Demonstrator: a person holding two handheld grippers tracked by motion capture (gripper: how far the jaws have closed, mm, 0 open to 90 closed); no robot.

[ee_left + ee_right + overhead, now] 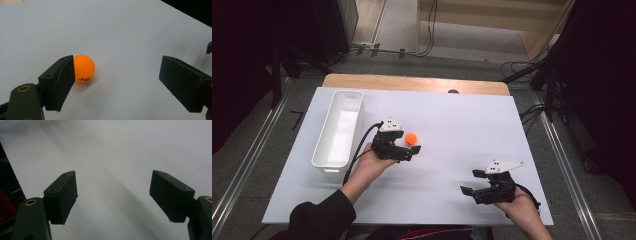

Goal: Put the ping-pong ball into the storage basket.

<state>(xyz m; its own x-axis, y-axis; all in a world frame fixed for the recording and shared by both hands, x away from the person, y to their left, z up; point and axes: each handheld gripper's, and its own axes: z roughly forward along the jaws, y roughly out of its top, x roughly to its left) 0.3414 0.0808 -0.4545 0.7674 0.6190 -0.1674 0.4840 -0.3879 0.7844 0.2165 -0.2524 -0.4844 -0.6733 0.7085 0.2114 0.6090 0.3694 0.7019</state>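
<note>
The left hand-held gripper [117, 82] is seen closest, its jaws standing apart with the orange ball [84, 68] resting on the counter [125, 30] just beside one pad and well short of the other. No grip has been made yet; judged from this, the ball has been reached but is still to be clamped, lifted and probably carried to the white bin [338, 131] behind that gripper. Small dark lettering is printed low on the ball, too blurred to be read. The right hand-held gripper [113, 195] is held apart too, with nothing between its jaws, over bare counter.
</note>
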